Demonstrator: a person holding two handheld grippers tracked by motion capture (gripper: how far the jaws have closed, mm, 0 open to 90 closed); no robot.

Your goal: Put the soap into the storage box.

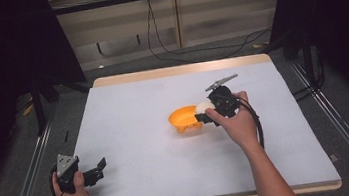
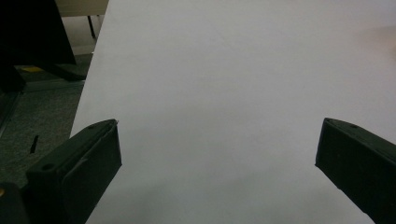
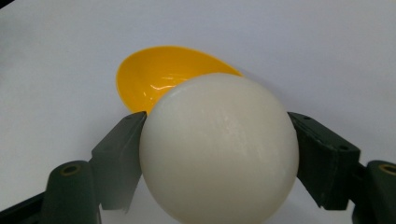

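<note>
An orange bowl (image 1: 183,119) stands near the middle of the white table (image 1: 137,143). My right gripper (image 1: 202,110) is shut on a white ball (image 1: 203,107) and holds it just above the bowl's right rim. In the right gripper view the white ball (image 3: 218,144) sits pressed between both jaws, with the orange bowl (image 3: 154,81) lying beyond it. My left gripper (image 1: 99,168) rests at the table's front left edge, jaws open. In the left gripper view its fingers (image 2: 74,172) stand wide apart over bare white table (image 2: 224,93).
The table's wooden edge (image 1: 179,70) runs along the far side. Dark stands and cables (image 1: 197,50) lie on the floor behind it, and metal rails (image 1: 30,171) flank the table on both sides.
</note>
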